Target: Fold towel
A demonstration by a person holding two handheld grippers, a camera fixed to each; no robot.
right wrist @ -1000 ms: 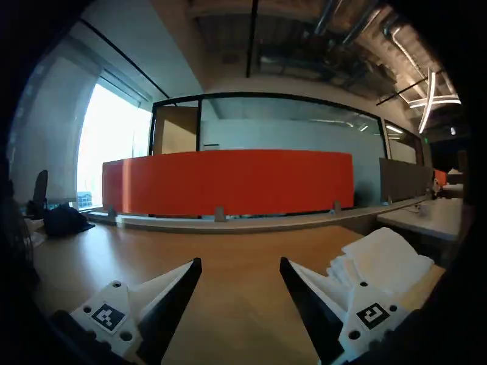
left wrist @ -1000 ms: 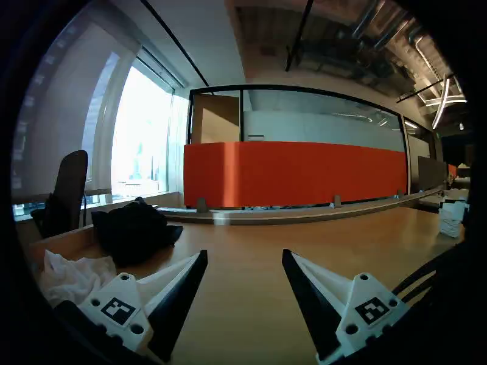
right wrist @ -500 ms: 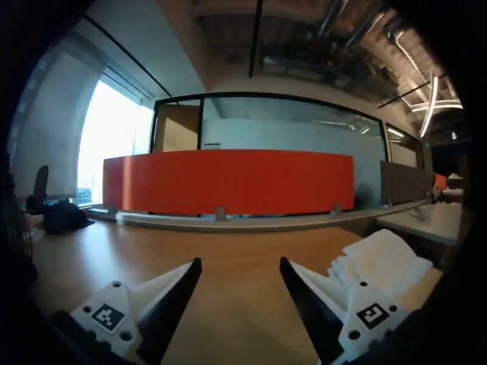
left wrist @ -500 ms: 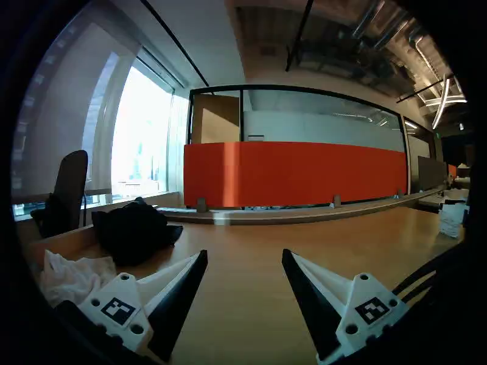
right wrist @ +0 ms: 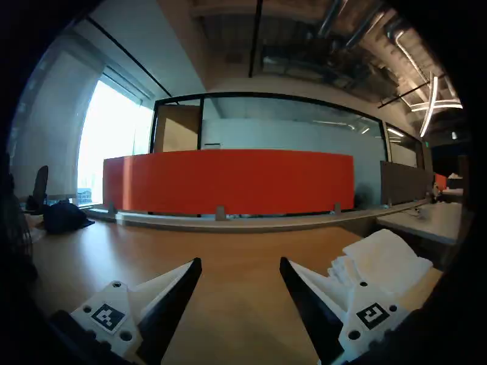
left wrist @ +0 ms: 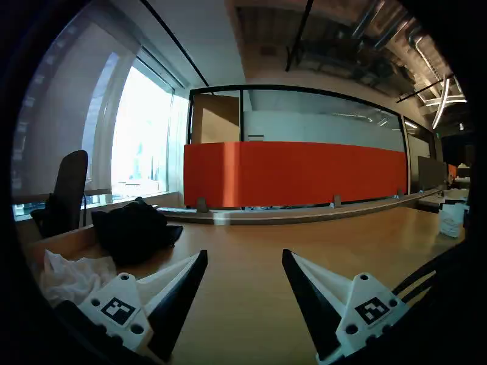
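Observation:
In the left gripper view a crumpled white towel [left wrist: 73, 277] lies on the wooden table [left wrist: 243, 274] at the lower left, partly behind the left finger. My left gripper [left wrist: 243, 258] hangs open over bare wood, holding nothing. In the right gripper view a stack of folded white towels [right wrist: 386, 261] sits at the table's right side, just behind the right finger. My right gripper [right wrist: 240, 264] is open and empty above the wooden table [right wrist: 237, 255]. The same stack appears far right as folded towels [left wrist: 451, 219] in the left gripper view.
A black bundle of cloth [left wrist: 134, 231] rests on the table behind the crumpled towel, seen far left as a black bundle [right wrist: 64, 218] in the right gripper view. An orange divider [left wrist: 292, 173] runs along the table's far edge. A black chair [left wrist: 64, 194] stands by the window.
The left gripper has held still. The right gripper view tilted slightly, so the folded stack sits a little lower and closer to the finger.

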